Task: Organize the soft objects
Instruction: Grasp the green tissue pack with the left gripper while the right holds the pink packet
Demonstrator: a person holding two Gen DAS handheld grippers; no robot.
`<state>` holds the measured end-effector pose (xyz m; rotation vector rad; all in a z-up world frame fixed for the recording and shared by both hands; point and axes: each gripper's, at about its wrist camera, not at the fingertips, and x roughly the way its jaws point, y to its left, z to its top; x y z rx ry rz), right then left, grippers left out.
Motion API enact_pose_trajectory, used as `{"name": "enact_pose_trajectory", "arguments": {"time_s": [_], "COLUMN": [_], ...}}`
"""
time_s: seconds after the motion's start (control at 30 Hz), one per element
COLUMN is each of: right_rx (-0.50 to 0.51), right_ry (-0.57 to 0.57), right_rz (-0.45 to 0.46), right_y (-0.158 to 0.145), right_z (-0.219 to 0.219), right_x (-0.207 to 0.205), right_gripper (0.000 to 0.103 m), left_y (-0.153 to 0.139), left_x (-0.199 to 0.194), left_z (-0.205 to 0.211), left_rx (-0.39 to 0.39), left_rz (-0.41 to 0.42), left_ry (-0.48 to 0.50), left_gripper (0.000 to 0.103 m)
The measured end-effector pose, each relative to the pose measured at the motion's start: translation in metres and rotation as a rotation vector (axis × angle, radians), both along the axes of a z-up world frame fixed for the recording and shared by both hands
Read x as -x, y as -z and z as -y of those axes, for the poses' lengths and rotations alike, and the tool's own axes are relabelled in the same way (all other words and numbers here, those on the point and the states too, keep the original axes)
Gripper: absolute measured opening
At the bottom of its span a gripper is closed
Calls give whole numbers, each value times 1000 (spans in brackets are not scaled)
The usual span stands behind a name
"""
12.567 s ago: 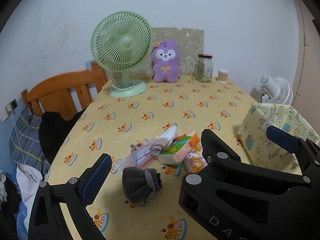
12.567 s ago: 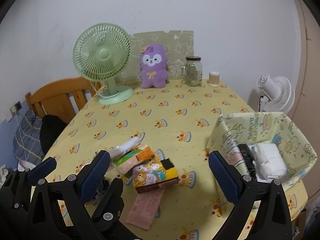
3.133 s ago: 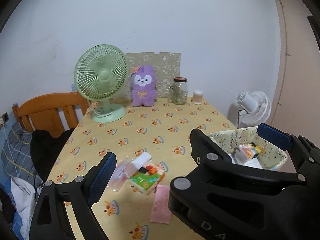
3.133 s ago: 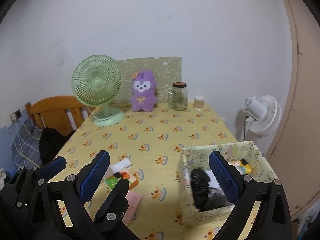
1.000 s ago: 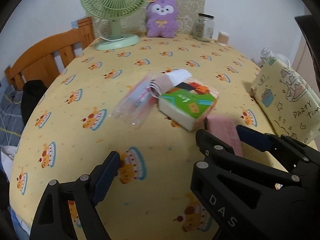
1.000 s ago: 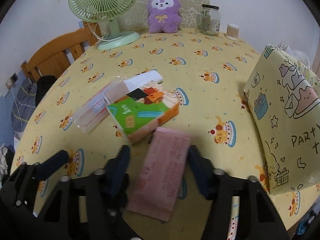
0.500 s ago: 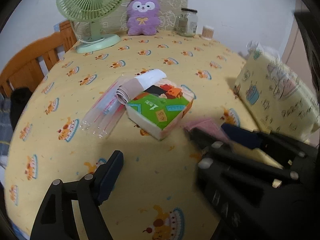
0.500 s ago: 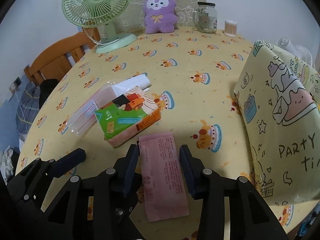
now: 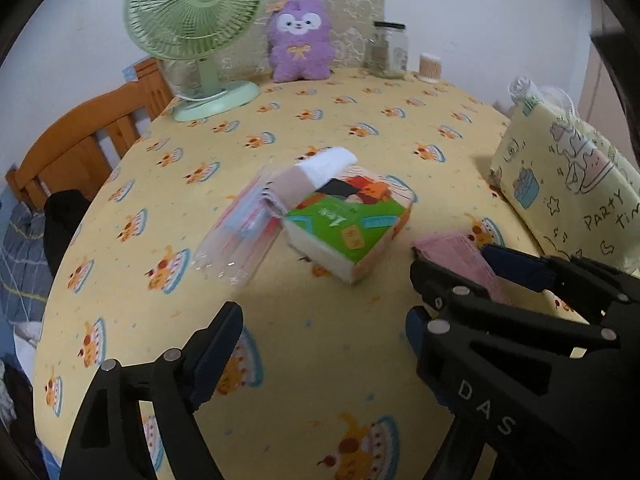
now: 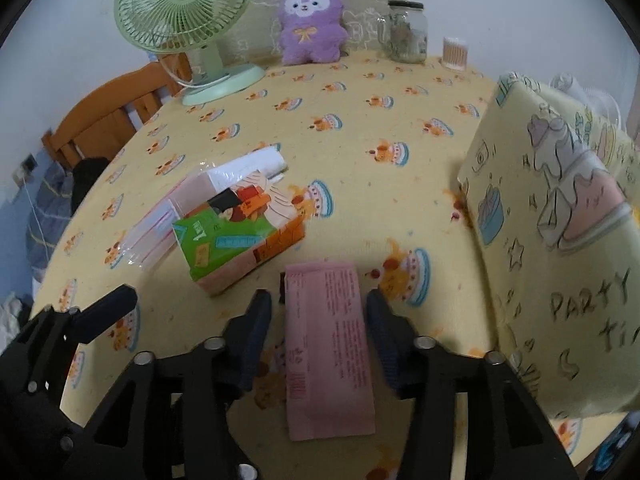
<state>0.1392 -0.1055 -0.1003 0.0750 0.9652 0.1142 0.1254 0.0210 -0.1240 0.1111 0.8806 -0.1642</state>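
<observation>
Right gripper (image 10: 318, 318): fingers narrowed around pink packet (image 10: 328, 344), pads at its long edges, contact not certain; packet flat on counter (image 10: 360, 152). Left gripper (image 9: 316, 334): spread wide, holding nothing, low over the counter's near part. Green tissue pack (image 10: 240, 236): just beyond the packet, apart. Clear plastic sleeve (image 10: 156, 236): against the tissue pack's left side. Yellow fabric bin (image 10: 560, 240): upright at the right. Far edge: green fan (image 10: 184, 12), purple plush (image 10: 312, 20), glass jar (image 10: 406, 32)

My view: a table (image 10: 360, 140) in yellow cake-print cloth carries a green fan (image 10: 188, 20), purple plush (image 10: 312, 16), jar (image 10: 406, 32), tissue pack (image 10: 240, 232) and fabric bin (image 10: 560, 240).
</observation>
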Motion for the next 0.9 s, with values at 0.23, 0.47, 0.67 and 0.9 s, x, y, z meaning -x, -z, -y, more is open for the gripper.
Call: {"name": "enact_pose_trajectory", "arguments": {"time_s": [0.23, 0.47, 0.67, 0.9], "right_rx": [127, 172, 166, 144], "right_ry": [-23, 14, 45, 76], "right_rz": [15, 25, 58, 83], "right_y": [3, -3, -16, -24], "right_z": [-20, -17, -4, 7], "right_x": [1, -5, -11, -25], "right_gripper": [43, 42, 42, 43], "left_y": [4, 0, -11, -13], "left_x": [5, -3, -13, -34], "left_z": [-8, -7, 3, 19], "left_rx": [-2, 17, 35, 50], "left_rz": [-4, 8, 42, 51], "left_ry": [-7, -12, 9, 10], "left_gripper": [88, 88, 88, 88]}}
